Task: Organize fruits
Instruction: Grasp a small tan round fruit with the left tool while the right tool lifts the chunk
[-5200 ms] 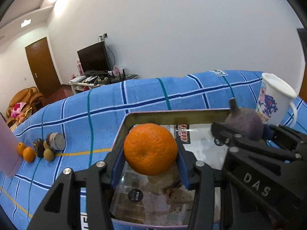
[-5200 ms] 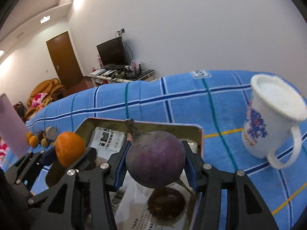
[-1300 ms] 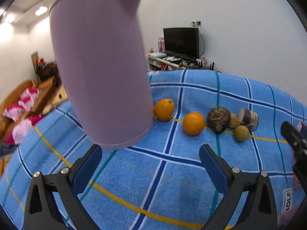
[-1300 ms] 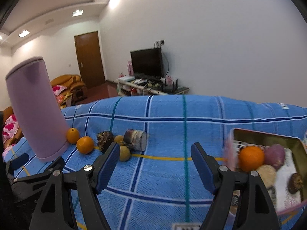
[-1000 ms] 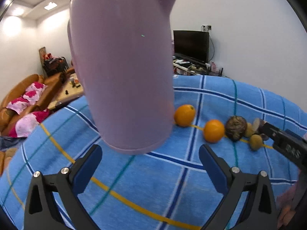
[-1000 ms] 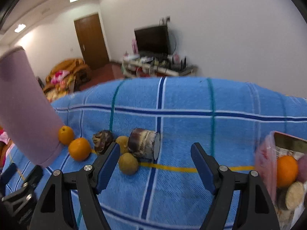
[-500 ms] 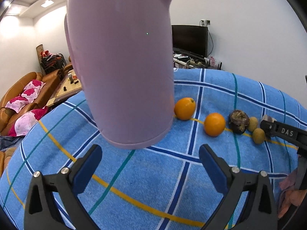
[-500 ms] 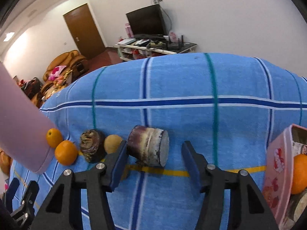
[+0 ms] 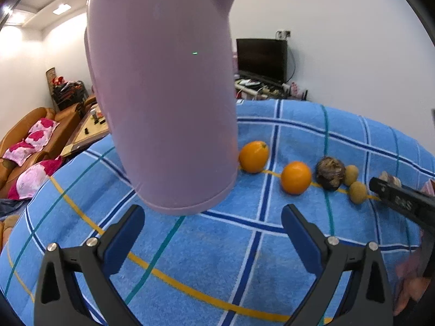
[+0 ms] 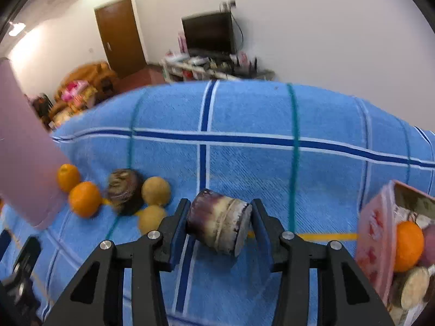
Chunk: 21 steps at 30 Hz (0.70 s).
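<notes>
Right gripper (image 10: 218,224) clamps a sugarcane chunk (image 10: 218,225); left gripper (image 9: 212,233) gapes wide behind the lilac kettle (image 9: 163,95), oranges (image 9: 295,178) beside.

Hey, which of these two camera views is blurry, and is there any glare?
Right wrist view: motion blur smears the small fruits and the room; the sugarcane piece stays fairly sharp. Left wrist view: sharp, with ceiling light glare and the purple kettle bulging from fisheye distortion.

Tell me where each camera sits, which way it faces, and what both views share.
Left wrist: on the left gripper, low over the blue cloth, facing the pink kettle; its open fingers show.
Right wrist: on the right gripper, facing the sugarcane piece between its fingers, tray at right.
Shared: kettle, two oranges, cloth, television.
</notes>
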{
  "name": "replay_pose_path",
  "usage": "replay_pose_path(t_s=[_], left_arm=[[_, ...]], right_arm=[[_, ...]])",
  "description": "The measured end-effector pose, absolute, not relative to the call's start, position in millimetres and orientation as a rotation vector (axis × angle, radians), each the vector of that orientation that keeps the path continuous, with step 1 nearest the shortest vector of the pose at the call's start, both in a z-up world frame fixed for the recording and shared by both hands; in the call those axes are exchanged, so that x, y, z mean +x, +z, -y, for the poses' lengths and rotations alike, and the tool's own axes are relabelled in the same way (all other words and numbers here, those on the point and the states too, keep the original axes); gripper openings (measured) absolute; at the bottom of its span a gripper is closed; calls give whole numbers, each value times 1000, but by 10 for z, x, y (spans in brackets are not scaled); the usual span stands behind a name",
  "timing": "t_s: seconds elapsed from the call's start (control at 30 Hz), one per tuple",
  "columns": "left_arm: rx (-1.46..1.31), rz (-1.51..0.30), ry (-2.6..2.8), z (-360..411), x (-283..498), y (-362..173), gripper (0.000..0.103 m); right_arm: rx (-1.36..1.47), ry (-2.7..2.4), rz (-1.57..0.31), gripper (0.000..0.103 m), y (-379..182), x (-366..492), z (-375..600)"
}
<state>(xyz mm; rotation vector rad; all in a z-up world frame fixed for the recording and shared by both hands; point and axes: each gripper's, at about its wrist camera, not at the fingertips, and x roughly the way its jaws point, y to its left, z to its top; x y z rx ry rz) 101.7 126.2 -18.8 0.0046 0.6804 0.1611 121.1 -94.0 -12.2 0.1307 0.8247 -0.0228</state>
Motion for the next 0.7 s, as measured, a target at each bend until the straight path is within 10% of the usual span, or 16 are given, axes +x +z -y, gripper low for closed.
replay_pose_path(t_s=[0.23,0.37,0.7], left_arm=[[1,-635,-7,-1086,942,-133,102],[-14,-663,-116,-877,918,-122,80],[37,-803,-210,119,1395,-183,69]], right_arm=[[99,33,-640,47,210,372,1002],[49,40,-561,47,327,-26,1083],[88,18,-501,47,367,-397,1434]])
